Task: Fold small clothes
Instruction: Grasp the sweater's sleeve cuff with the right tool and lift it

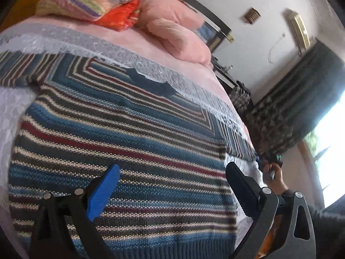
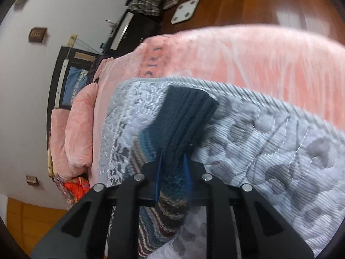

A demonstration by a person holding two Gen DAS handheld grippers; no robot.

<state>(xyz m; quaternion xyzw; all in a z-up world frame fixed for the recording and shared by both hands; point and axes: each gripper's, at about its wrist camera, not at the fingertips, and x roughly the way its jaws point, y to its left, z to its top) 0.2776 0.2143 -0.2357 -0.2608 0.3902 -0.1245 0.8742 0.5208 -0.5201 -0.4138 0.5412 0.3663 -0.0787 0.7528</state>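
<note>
Sweater (image 1: 120, 116): striped, flat on bed (image 1: 194, 79) | left gripper (image 1: 172, 185): fingers wide apart, empty, over sweater hem | right gripper (image 2: 172, 164): clamped on sweater cuff (image 2: 185, 116), near bed edge

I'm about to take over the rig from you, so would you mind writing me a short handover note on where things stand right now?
Left tool: open, empty, hovering over the body of the striped sweater.
Right tool: shut on the sweater's dark blue sleeve cuff, holding it above the grey quilt.
Sweater lies spread flat on the quilt, over the pink blanket on the bed.
Done: sleeve gripped.
Left: probably bring the sleeve across the body, fold the other sleeve, then fold the body.
</note>
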